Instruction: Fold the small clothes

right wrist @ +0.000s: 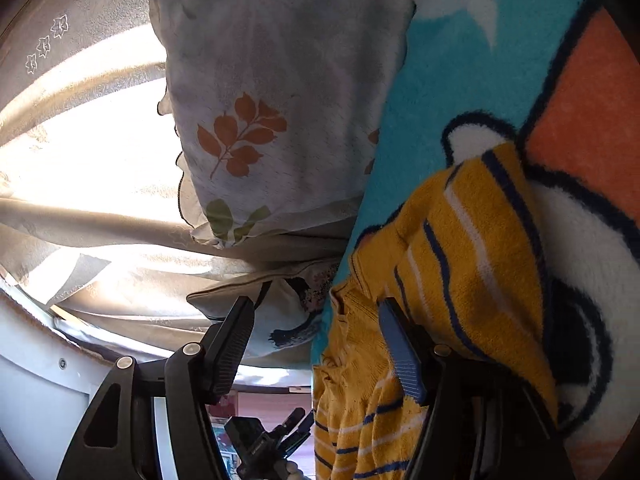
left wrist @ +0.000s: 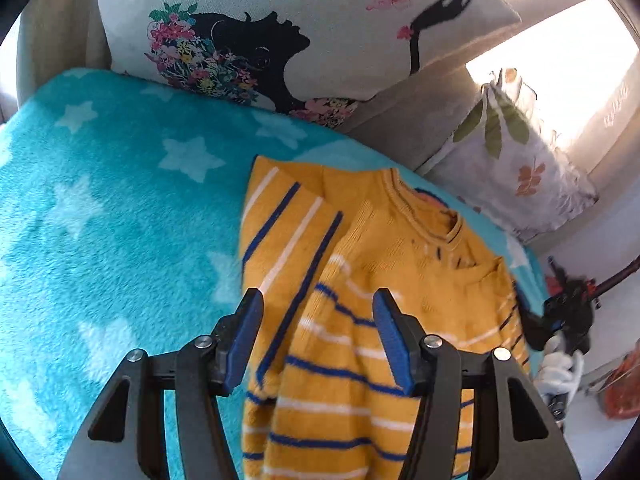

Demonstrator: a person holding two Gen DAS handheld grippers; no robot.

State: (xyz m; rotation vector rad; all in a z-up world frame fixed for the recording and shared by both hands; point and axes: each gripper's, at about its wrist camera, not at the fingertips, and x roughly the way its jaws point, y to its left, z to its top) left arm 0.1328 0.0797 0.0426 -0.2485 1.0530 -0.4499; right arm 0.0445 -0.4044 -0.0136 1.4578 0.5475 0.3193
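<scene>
A small yellow sweater (left wrist: 384, 280) with blue and white stripes lies on a turquoise star blanket (left wrist: 112, 216). Its left sleeve (left wrist: 284, 224) is folded in over the body. My left gripper (left wrist: 318, 336) is open and hovers just above the sweater's lower body, holding nothing. My right gripper (right wrist: 316, 344) is open at the sweater's (right wrist: 460, 248) right edge, its right finger (right wrist: 400, 352) against the bunched right sleeve. That gripper also shows in the left wrist view (left wrist: 560, 316) at the sweater's right side.
A white cushion (left wrist: 280, 32) printed with a black woman's profile leans at the back. A leaf-print pillow (left wrist: 516, 160) lies to the right, also in the right wrist view (right wrist: 256, 120). The blanket (right wrist: 480, 80) has an orange and white print. Sunlit curtains (right wrist: 80, 160) hang behind.
</scene>
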